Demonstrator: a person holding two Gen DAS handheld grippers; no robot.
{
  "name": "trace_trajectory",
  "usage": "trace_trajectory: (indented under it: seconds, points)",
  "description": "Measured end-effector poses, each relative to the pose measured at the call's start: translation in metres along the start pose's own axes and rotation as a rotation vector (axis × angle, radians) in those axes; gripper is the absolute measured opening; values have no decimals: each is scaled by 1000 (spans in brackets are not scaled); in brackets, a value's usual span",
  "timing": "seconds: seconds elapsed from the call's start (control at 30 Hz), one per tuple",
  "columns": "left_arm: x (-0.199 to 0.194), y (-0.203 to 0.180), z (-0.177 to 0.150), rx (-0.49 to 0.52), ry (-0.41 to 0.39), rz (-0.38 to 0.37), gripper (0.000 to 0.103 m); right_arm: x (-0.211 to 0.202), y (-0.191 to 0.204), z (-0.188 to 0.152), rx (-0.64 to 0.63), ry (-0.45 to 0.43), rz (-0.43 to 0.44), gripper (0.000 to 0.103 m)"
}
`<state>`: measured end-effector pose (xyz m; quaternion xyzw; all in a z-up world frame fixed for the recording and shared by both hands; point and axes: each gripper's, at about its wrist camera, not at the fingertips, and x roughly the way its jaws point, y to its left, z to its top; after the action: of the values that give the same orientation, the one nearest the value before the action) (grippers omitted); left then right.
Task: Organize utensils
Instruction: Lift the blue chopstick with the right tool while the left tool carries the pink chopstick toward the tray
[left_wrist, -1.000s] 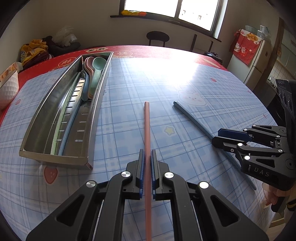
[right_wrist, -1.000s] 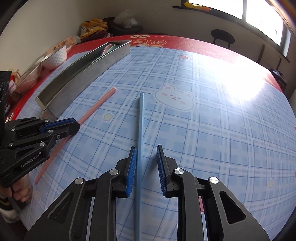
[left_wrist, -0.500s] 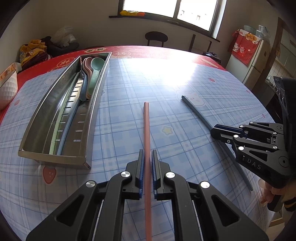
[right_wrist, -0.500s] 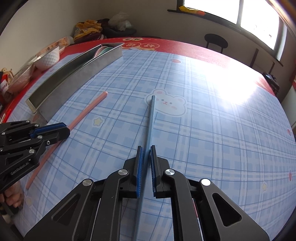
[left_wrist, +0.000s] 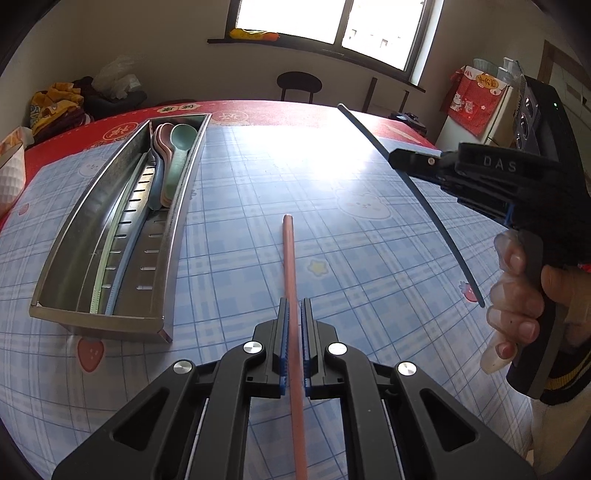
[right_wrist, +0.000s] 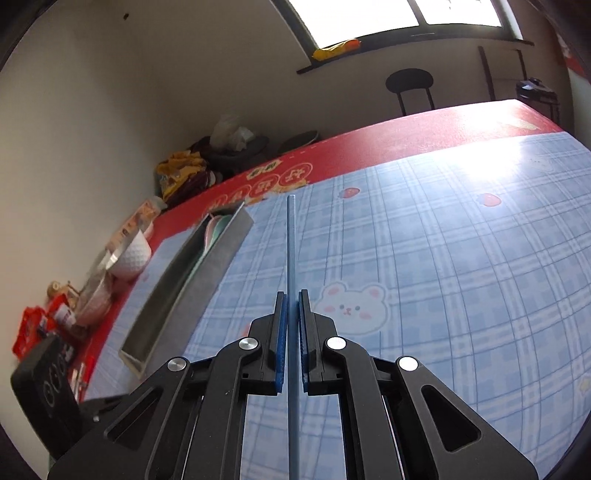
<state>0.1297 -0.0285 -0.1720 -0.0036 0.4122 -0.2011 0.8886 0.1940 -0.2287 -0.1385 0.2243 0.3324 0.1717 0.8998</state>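
My left gripper (left_wrist: 294, 306) is shut on a pink chopstick (left_wrist: 289, 258) that points away along the table. My right gripper (right_wrist: 291, 299) is shut on a blue chopstick (right_wrist: 291, 240) and holds it raised above the table; the blue chopstick also shows in the left wrist view (left_wrist: 417, 184), held in the air at the right. A long metal utensil tray (left_wrist: 99, 321) lies at the left and holds spoons (left_wrist: 177, 155) at its far end and chopsticks (left_wrist: 110, 266) along its length. The tray also shows in the right wrist view (right_wrist: 207, 288).
The table has a blue checked cloth (left_wrist: 258, 184) over a red cover. A white bowl (right_wrist: 131, 254) and snack packets (right_wrist: 37, 328) stand beyond the tray at the table's left edge. A black stool (left_wrist: 299, 83) and a fridge (left_wrist: 480, 107) stand behind the table.
My right gripper closed on the blue chopstick, lifted it off the table and swung it towards the tray. My left gripper stays shut on the pink chopstick.
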Motion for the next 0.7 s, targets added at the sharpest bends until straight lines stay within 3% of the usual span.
trace_trajectory:
  seconds: [0.1, 0.23, 0.43, 0.7]
  points:
    - [1, 1, 1, -6, 4, 3, 5, 12, 2, 4, 36, 2, 59, 6]
    - [0, 2, 0, -10, -1, 1, 4, 17, 9, -6, -26, 33, 52, 6]
    - [5, -1, 2, 8, 22, 3, 5, 19, 7, -14, -11, 65, 81, 6]
    - [10, -17, 0, 88, 44, 97, 7, 12, 6, -18, 6, 64, 113, 6]
